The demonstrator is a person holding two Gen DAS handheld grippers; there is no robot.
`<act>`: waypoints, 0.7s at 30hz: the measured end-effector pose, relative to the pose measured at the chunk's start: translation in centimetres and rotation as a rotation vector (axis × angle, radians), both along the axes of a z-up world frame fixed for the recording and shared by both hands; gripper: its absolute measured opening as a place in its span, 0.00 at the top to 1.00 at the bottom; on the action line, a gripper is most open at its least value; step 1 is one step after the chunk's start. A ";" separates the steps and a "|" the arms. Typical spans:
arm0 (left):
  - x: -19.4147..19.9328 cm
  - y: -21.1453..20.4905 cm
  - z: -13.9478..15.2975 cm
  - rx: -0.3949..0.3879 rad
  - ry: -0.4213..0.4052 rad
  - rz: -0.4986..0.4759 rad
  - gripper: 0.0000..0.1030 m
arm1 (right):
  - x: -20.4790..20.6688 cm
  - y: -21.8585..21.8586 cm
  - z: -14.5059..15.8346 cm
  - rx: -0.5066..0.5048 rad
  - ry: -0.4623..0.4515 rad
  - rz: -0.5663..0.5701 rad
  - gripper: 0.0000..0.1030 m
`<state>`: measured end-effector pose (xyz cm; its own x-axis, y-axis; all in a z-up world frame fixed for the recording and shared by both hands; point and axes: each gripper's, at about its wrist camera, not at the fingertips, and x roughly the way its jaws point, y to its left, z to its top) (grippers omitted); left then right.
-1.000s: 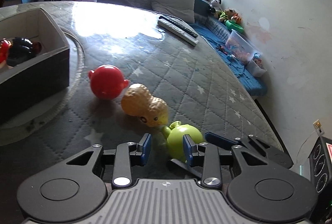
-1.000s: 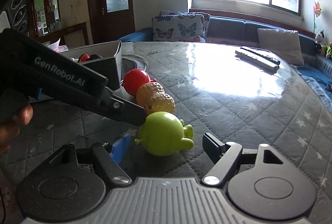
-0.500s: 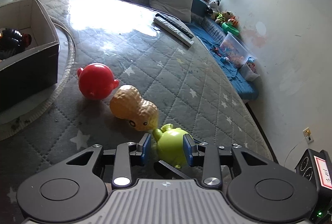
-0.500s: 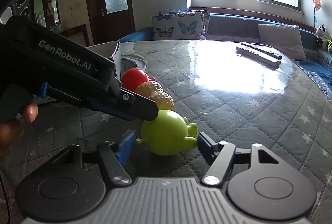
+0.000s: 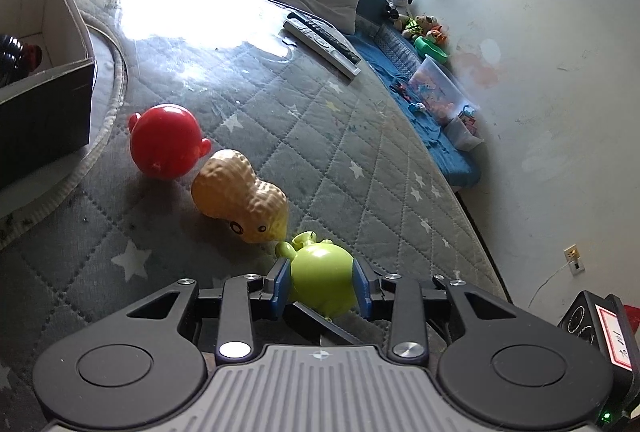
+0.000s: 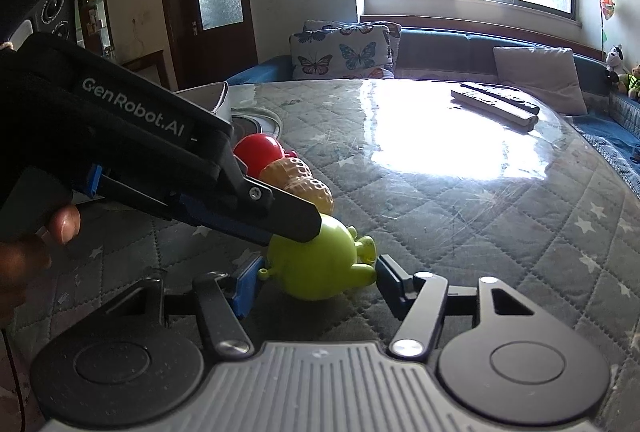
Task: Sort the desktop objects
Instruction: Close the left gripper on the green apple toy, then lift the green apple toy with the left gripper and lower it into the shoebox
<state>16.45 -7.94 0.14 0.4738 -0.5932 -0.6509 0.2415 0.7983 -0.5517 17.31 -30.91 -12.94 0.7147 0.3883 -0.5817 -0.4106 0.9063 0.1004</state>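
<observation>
Upper left of the left wrist view: open box with dark outer walls and pale inside [image 5: 48,111], standing on the grey quilted star-print table cover [image 5: 320,135]; inside it, at the frame's very edge, a dark round thing with a red part [image 5: 12,59], too cropped to name. Right of the same view, on the blue bench: clear plastic tub [image 5: 436,87] filled with small coloured bits, too small to tell apart. Lower centre, on the cover: lime-green round plastic toy [image 5: 322,284], just beside the tan peanut-shaped toy [image 5: 240,195], with the red round plastic toy [image 5: 164,141] next in the row toward the box. Left gripper [image 5: 321,284] angled downward, blue pads flanking the green toy's sides and apparently touching; cannot tell whether pressing. In the right wrist view, reaches in from the left edge, held by a hand [image 6: 36,244] at lower left, finger tip over the green toy's top. Right gripper [image 6: 316,278] also tilted down at lower centre, jaws just been closing with the green toy between them, pads now meeting its two ends in a grasp.
</observation>
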 end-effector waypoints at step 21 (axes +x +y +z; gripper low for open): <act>-2.8 5.7 -0.3 -0.093 0.036 0.096 0.63 | -1.9 4.2 1.0 -0.034 0.001 0.137 0.40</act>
<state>13.68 -2.22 -0.13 0.5088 -0.6045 -0.6130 0.1452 0.7621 -0.6310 15.46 -26.72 -11.89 0.6558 0.4625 -0.5967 -0.5311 0.8444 0.0707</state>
